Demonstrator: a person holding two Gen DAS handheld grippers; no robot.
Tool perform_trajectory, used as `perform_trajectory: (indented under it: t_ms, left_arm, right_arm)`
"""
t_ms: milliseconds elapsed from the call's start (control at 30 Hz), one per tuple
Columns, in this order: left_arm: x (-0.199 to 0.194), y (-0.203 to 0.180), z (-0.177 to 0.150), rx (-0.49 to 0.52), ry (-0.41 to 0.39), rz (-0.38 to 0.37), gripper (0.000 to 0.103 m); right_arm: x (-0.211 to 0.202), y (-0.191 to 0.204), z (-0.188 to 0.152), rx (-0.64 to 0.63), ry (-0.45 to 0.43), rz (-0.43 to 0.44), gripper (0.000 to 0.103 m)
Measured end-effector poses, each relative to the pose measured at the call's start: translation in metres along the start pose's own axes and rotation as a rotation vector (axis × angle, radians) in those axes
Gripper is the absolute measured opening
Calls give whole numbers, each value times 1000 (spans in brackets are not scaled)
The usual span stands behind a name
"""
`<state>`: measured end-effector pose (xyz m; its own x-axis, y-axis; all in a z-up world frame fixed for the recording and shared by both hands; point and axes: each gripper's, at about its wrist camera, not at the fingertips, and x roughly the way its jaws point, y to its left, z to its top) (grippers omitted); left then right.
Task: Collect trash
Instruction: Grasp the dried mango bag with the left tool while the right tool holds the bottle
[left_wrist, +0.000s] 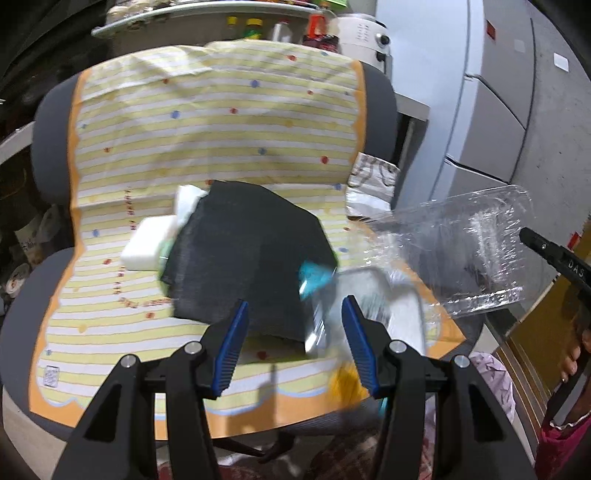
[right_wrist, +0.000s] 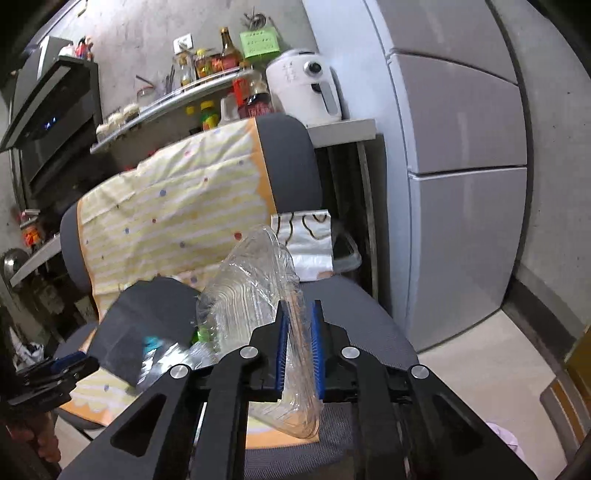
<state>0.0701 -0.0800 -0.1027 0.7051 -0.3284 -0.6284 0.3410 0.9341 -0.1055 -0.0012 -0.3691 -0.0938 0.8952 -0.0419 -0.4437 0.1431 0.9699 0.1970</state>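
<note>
On the chair seat (left_wrist: 33, 302), draped with a striped yellow cloth (left_wrist: 207, 122), trash is scattered: a black sheet (left_wrist: 243, 251), a white foam block (left_wrist: 147, 243), a plastic bottle with a teal cap (left_wrist: 314, 280), partly blurred. A white bag (right_wrist: 310, 240) is seen at the seat's rear right edge, beside the fridge (right_wrist: 461, 147).

Right gripper (right_wrist: 299, 350): jaws narrowed onto the rim of a clear plastic container (right_wrist: 251, 291), which is held raised off the seat, tilted on edge. A pinch at the thin wall is judged the only firm hold on so flimsy a shell.

Left gripper (left_wrist: 291, 339): jaws spread wide, nothing between them, poised just above the bottle end of the pile. Judged staged for the next pickup while the container is carried off; no bin can be identified with certainty.
</note>
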Motion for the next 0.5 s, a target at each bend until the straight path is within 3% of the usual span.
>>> perform_trajectory:
  t_ms: [267, 500]
  left_arm:
    - [31, -16, -14, 44, 72, -4, 51]
    - [14, 2, -19, 29, 59, -45, 51]
  right_arm:
    - [24, -13, -28, 67, 150, 15, 12]
    - [38, -16, -37, 137, 218, 115, 18]
